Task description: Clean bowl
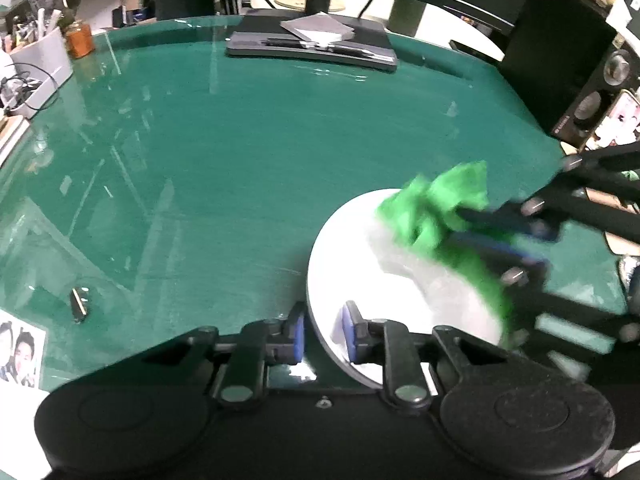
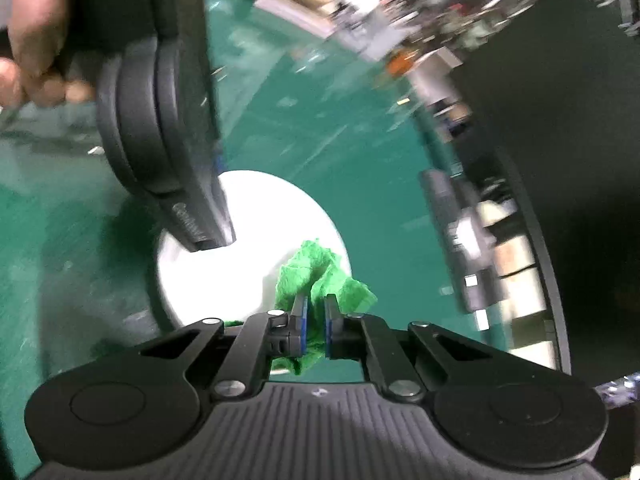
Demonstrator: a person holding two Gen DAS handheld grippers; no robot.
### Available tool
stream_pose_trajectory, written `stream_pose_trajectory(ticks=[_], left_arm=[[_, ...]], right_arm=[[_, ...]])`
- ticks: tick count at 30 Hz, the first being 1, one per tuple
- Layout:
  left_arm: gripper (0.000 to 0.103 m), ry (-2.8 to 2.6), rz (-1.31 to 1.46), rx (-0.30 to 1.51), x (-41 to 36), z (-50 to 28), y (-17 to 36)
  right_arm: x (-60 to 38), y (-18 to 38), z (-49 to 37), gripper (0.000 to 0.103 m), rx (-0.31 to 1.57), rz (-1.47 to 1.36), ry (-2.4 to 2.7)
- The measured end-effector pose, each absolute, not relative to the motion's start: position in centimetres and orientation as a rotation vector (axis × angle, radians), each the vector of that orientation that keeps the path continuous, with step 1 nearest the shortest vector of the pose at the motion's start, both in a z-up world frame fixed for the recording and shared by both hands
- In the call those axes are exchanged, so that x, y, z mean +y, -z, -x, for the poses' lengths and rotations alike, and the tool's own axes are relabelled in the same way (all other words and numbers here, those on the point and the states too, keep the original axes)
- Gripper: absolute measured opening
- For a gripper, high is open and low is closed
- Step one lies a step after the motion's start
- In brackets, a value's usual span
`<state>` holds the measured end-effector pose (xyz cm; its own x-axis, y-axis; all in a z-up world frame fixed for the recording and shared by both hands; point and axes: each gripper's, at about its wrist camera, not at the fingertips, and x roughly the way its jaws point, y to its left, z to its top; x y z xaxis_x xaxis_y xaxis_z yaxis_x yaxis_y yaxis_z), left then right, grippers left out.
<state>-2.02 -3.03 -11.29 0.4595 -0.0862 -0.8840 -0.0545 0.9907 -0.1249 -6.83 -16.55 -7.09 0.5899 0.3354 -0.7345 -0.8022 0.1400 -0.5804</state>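
A white bowl [image 1: 352,248] stands on the green table [image 1: 240,160] at the lower right of the left wrist view. My left gripper [image 1: 324,320] is shut on the bowl's near rim, one blue pad outside and one inside. From the right, my right gripper [image 1: 464,226] reaches into the bowl, shut on a crumpled green cloth [image 1: 440,204] that lies against the inner wall. In the right wrist view, the right gripper [image 2: 316,308] pinches the cloth [image 2: 316,264] over the bowl [image 2: 260,208]. The left gripper's body [image 2: 160,120], held by a hand [image 2: 32,20], covers the bowl's left side.
A monitor base [image 1: 312,48] with papers sits at the table's far edge. A black speaker [image 1: 592,92] stands at the right. An orange jar [image 1: 80,40] and a white box of cables [image 1: 36,76] are far left. A small black item [image 1: 79,304] and a photo [image 1: 20,352] lie near left.
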Motion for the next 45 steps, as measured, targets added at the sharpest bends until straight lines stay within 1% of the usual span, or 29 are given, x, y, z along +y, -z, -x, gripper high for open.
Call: stream_pose_trajectory(ticks=[2,5,8,9,10,11,12,13,15,16,17,19,21,25,29,32,35,36,42,45], left_arm=[[0.021,-0.017,0.127,1.090,-2.8,1.8,11.2],[0.024,-0.097,0.118,1.078,-2.0,1.6,11.0],[0.033,-0.146,0.103,1.073,-1.4,1.6,10.7],[0.040,-0.155,0.097,1.065,-1.4,1.7,10.5],[0.053,-0.163,0.092,1.055,-1.3,1.9,10.2],[0.060,-0.170,0.082,1.039,-1.4,2.1,9.7],[0.075,-0.173,0.076,1.031,-1.6,2.2,9.4],[0.087,-0.177,0.057,1.012,-1.9,2.4,8.8],[0.095,-0.173,0.020,0.984,-2.6,2.8,7.6],[0.098,-0.166,-0.001,0.975,-3.1,2.9,7.0],[0.098,-0.159,-0.016,0.967,-3.7,2.9,6.3],[0.100,-0.154,0.000,0.971,-4.1,2.9,5.3],[0.102,-0.153,0.046,0.983,-4.6,3.0,4.2],[0.102,-0.194,0.104,1.002,-5.3,3.1,2.4],[0.102,-0.199,0.083,1.015,-6.0,3.4,2.0],[0.102,-0.204,0.067,1.025,-6.6,3.6,1.7],[0.102,-0.208,0.051,1.035,-7.1,3.8,1.4],[0.102,-0.209,0.046,1.038,-7.3,3.8,1.3],[0.102,-0.200,0.034,1.066,-8.2,4.1,1.3],[0.102,-0.203,0.037,1.067,-8.2,4.0,1.3]], right_arm=[[-17.1,5.8,6.3,0.006,0.486,1.071,-0.809],[-18.1,5.4,4.9,0.006,0.524,0.978,-0.734],[-19.9,6.0,3.9,0.006,0.600,0.902,-0.678],[-20.5,6.3,3.5,0.007,0.642,0.860,-0.667],[-21.1,6.5,3.2,0.010,0.681,0.818,-0.657],[-21.5,6.7,2.8,0.015,0.710,0.783,-0.648],[-21.9,6.8,2.3,0.027,0.737,0.742,-0.637],[-22.6,6.7,1.8,0.035,0.777,0.663,-0.617],[-24.0,6.2,2.0,0.070,0.819,0.547,-0.578],[-24.5,5.9,2.2,0.077,0.834,0.491,-0.558],[-25.1,5.4,2.5,0.087,0.844,0.439,-0.539],[-26.1,4.2,2.8,0.091,0.879,0.313,-0.487],[-26.4,3.8,2.2,0.102,0.922,0.223,-0.445],[-27.0,1.5,2.9,0.103,0.976,0.022,-0.379],[-26.1,0.0,4.6,0.103,0.902,0.122,-0.283],[-26.6,-0.7,4.3,0.103,0.952,0.070,-0.246],[-26.9,-1.9,4.4,0.103,0.959,-0.012,-0.235],[-26.7,-2.1,4.7,0.103,0.934,0.016,-0.221],[-26.3,-1.3,4.9,0.103,0.968,0.063,-0.203],[-25.9,-1.4,5.2,0.103,0.949,0.088,-0.213]])
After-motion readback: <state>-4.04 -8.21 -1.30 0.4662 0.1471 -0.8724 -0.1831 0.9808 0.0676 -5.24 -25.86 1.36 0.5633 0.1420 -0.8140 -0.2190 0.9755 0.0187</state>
